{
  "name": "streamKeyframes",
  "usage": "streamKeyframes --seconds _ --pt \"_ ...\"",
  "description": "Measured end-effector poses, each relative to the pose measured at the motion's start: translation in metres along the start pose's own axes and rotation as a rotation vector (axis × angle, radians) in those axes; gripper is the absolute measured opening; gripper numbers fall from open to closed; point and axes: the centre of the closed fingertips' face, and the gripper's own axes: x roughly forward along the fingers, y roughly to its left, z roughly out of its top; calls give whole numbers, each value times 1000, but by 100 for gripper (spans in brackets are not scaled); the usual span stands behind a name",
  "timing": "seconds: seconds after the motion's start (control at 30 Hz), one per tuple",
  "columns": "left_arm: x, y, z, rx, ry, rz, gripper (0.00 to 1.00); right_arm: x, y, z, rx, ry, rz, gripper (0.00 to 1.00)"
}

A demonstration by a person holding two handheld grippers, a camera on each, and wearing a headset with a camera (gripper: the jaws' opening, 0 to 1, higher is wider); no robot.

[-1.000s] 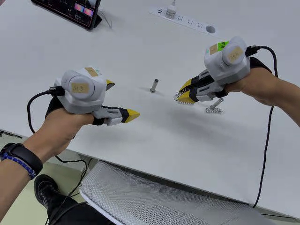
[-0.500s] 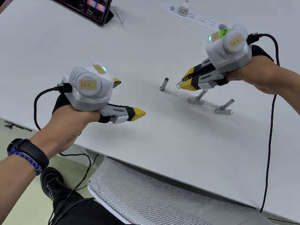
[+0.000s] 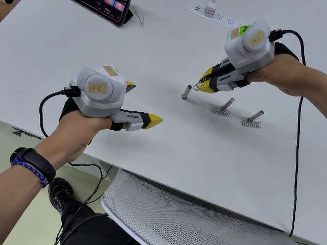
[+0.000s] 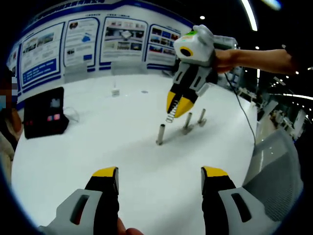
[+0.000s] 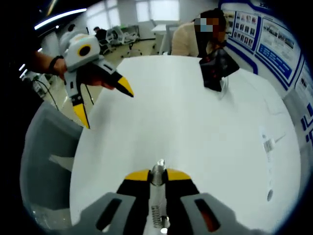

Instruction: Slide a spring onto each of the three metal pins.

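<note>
My right tongs (image 3: 204, 86) pinch spring (image 3: 196, 87), its end free, near bare pin (image 3: 186, 92). Likely light, floppy: grip gently mid-coil. Left tongs (image 3: 143, 102) wide, empty.

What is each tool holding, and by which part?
Right tool grips a small metal coil spring along its length, one end poking past the tips. Left tool is open, empty.

Three pins stand in a row on the table (image 3: 179, 153), from frame centre rightward: first pin (image 3: 186, 92), second pin (image 3: 227, 103), third pin (image 3: 257, 115). A lower spring (image 3: 220, 111) rings the base of the second pin, and a far spring (image 3: 251, 123) rings the base of the third. The right gripper (image 3: 203, 86), just upper right of the first pin, grips a held spring (image 3: 196, 87). The left gripper (image 3: 143, 102) sits centre left, well apart. A tablet (image 3: 107, 5) is at upper left, a power strip (image 3: 212, 11) along the top edge, and a chair (image 3: 168, 219) at the bottom.
</note>
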Motion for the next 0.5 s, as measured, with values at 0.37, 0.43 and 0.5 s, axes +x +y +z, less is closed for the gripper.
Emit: streamKeyframes --seconds 0.37,0.43,0.5 --pt "-1 1 -1 -1 3 0 70 9 -2 2 -20 17 11 13" --pt "-1 1 -2 -1 5 -1 70 12 -4 1 -21 19 19 13" --pt "-1 1 -3 -1 6 -1 69 13 -3 2 -23 21 23 13"
